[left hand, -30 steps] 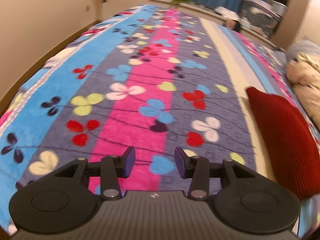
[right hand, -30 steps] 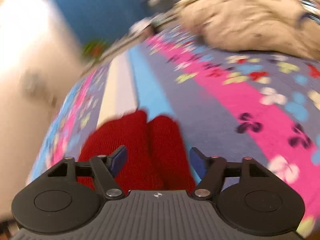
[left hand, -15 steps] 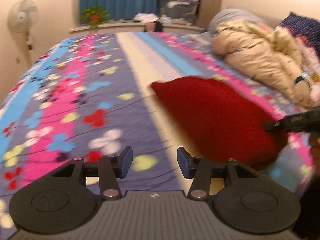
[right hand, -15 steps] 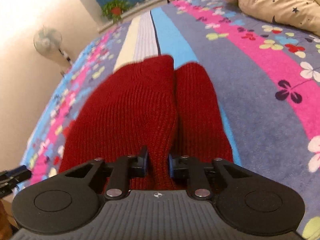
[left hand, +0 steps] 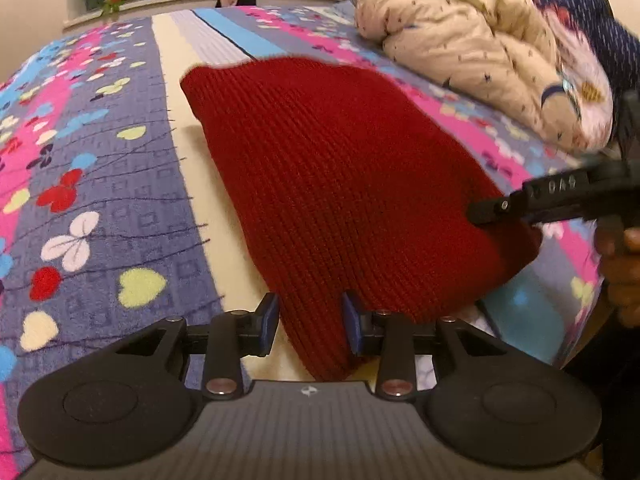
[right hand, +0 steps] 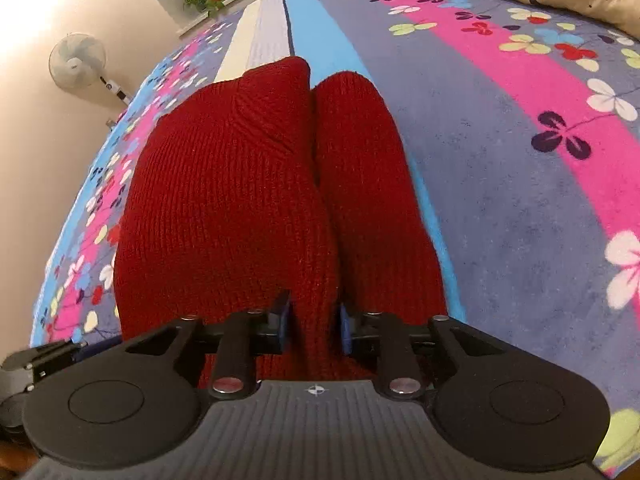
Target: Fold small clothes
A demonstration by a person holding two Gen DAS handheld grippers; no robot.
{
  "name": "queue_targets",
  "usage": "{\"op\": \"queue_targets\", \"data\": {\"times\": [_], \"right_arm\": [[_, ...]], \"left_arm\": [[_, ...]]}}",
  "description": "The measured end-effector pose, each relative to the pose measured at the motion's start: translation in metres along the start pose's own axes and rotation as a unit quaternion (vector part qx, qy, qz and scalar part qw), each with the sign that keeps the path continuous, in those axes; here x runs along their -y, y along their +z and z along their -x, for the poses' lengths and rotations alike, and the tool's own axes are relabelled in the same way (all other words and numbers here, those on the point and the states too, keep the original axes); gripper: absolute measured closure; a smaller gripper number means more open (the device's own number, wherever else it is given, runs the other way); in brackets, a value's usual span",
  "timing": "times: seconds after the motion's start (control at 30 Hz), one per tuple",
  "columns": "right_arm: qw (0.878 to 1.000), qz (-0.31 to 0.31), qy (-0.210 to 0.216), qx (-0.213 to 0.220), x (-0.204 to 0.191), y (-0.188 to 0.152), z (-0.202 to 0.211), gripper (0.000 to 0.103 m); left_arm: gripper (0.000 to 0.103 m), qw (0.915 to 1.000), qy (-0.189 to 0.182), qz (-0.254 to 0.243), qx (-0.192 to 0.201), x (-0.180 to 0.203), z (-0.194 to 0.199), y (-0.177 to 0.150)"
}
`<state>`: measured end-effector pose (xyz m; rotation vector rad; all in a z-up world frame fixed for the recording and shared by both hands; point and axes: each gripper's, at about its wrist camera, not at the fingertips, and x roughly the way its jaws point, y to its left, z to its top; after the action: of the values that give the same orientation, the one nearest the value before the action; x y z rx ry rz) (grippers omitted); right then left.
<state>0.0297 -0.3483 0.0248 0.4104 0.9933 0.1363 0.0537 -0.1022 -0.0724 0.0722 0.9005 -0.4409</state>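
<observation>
On flowered bedspread, both tongs apparently grip red knit.

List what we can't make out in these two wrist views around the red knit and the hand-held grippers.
- Left wrist view: near corner of the red knit garment runs under the left hand-held gripper; whether its pads press it is unclear.
- Left wrist view: right hand-held gripper is blurred, its body cut off by the frame edge.
- Right wrist view: the garment's near hem is hidden behind the gripper body.
- Right wrist view: left hand-held gripper shows only as a sliver at the lower left edge.
</observation>
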Motion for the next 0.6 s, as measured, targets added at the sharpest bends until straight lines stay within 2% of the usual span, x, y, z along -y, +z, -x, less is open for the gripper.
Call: {"op": "queue_targets", "data": {"times": [0.03,0.07,0.1,0.13,0.2,0.23,0.27,0.33,0.43,0.5,0.6], "right_arm": [[1.0,0.006,-0.01,0.007,-0.002,0.001,0.001,0.06],[1.0,0.009,-0.022,0.013,-0.003,0.002,0.001,0.046],[0.999,0.009,-0.032,0.017,-0.004,0.003,0.001,0.038],[0.999,0.007,-0.036,0.019,-0.004,0.005,0.0,0.034],[0.999,-0.002,-0.034,0.018,-0.003,0.009,-0.003,0.03],[0.999,-0.005,-0.032,0.017,-0.003,0.01,-0.006,0.028],[0.999,-0.007,-0.032,0.014,-0.003,0.011,-0.009,0.024],[0.999,-0.009,-0.031,0.007,-0.004,0.009,-0.016,0.018],[0.999,-0.016,-0.031,0.001,-0.004,0.009,-0.021,0.013],[0.999,-0.02,-0.03,-0.003,-0.003,0.009,-0.025,0.01],[0.999,-0.012,-0.028,-0.009,-0.006,0.009,-0.03,0.005]], "left_arm": [[0.057,1.0,-0.002,0.006,0.0,-0.001,0.002,0.003],[0.05,1.0,-0.002,0.009,0.0,-0.003,0.004,0.008],[0.048,0.9999,-0.003,0.01,0.002,-0.007,0.008,0.012],[0.045,0.9999,-0.005,0.013,0.008,-0.011,0.011,0.016],[0.031,0.9987,-0.012,0.04,0.029,-0.02,0.017,0.027],[0.019,0.9974,-0.012,0.06,0.04,-0.026,0.02,0.033],[0.016,0.9952,-0.009,0.083,0.051,-0.034,0.019,0.04],[0.016,0.9915,-0.003,0.118,0.056,-0.049,0.023,0.048],[0.014,0.9836,-0.006,0.175,0.044,-0.07,0.007,0.063],[0.009,0.9765,-0.017,0.212,0.035,-0.081,-0.006,0.07],[0.009,0.9674,-0.031,0.249,0.03,-0.089,-0.026,0.078]]}}
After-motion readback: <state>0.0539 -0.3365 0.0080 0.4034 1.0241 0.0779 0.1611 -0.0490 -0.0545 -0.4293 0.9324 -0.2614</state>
